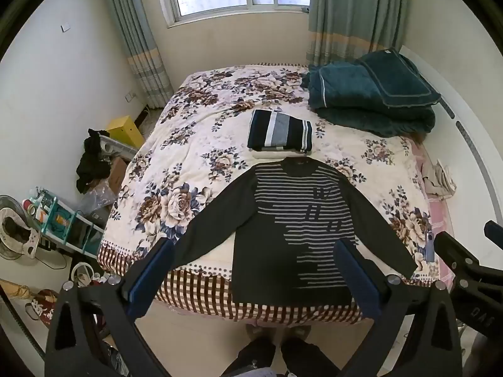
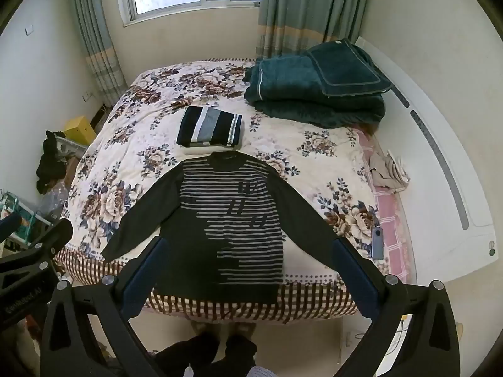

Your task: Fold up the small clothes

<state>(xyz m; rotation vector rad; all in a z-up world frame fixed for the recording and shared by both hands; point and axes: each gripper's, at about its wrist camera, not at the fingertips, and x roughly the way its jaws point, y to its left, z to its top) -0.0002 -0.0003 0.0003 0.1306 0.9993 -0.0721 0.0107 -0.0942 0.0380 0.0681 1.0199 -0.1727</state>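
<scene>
On the near end of the bed (image 1: 201,119) we've got the dark striped sweater (image 1: 295,229) spread out flat, front side up. Its long axis runs from us toward the window: collar at the far end, pointing at the window, hem at the near end and hanging a bit over the checked edge of the floral bedspread. Both sleeves are splayed out diagonally, cuffs angling back toward us, so the whole thing makes a wide upside-down V.

Just past the collar sits a folded stack of clothes (image 1: 279,132), navy with grey and white bands on top, very close to the neckline, though we can't tell if they actually touch. Further back on the right there's a folded teal blanket (image 1: 371,97).

Now the grippers. Our left gripper (image 1: 254,282) hangs above the near edge of the bed with its fingers (image 1: 151,279) spread as wide as they go, nothing between the pads. From its camera the sweater's body shows in the gap, one finger over the sweater's left-hand sleeve, the other over its lower right corner. No contact that we can see.

Our right gripper (image 2: 248,279) is the same deal: jaws fully apart, empty, held above the hem end. In its view the torso sits in the gap and the right-hand finger overlaps the right sleeve's cuff area.

Legs and slippers of the person are visible on the floor below the bed edge.
</scene>
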